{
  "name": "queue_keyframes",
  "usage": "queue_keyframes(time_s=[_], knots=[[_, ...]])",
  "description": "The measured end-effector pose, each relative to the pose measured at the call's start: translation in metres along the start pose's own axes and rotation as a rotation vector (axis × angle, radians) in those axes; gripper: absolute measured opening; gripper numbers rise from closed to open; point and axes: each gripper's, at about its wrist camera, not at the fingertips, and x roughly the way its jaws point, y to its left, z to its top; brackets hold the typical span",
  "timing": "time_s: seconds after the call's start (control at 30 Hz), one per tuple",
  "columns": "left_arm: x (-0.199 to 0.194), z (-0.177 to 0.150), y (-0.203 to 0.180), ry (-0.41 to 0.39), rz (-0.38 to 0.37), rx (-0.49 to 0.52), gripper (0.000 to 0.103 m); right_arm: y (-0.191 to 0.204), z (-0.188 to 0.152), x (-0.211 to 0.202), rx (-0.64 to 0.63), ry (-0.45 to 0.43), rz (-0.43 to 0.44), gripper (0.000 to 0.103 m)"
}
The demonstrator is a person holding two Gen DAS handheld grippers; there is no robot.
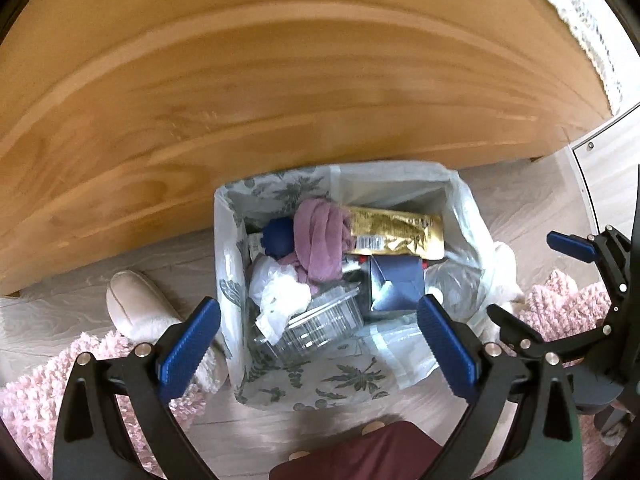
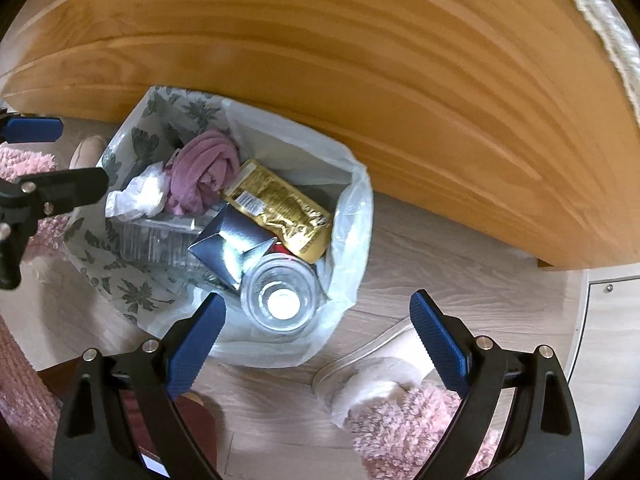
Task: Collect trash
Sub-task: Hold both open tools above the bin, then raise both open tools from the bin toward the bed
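My left hand-held gripper (image 1: 320,344) is wide open with nothing in it, hovering right over the trash bag (image 1: 468,216), and my right hand-held gripper (image 2: 316,344) is just as wide and empty off the bag's near edge. The bag sits on the floor (image 2: 440,248) against the wooden bed frame (image 1: 240,80), thin whitish plastic lining a leaf-print box. It's stuffed: a mauve cloth (image 1: 320,240), a gold foil pouch (image 1: 396,232), a clear plastic tray (image 1: 320,320), a dark blue carton (image 1: 396,284), and a clear bottle (image 2: 280,300) on the right gripper's side. My guess is the film is light, floppy and slippery, so I'd pinch the loose rim where it bunches, not the smooth wall. It could tear if yanked.
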Motion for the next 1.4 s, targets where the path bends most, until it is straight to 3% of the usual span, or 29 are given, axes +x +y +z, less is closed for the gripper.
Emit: queue_keyframes(time_s=[0.57, 0.97, 1.4], knots=[[-0.071, -0.008, -0.027, -0.298, 0.009, 0.129, 0.095, -0.022, -0.009, -0.063, 0.154, -0.234, -0.020, 0.089], [-0.120, -0.013, -0.031, -0.470, 0.020, 0.142, 0.095, -0.048, -0.031, -0.114, 0.301, -0.408, 0.009, 0.089], [-0.174, -0.006, -0.035, -0.638, 0.007, 0.149, 0.095, -0.074, -0.032, -0.171, 0.353, -0.601, -0.015, 0.089]])
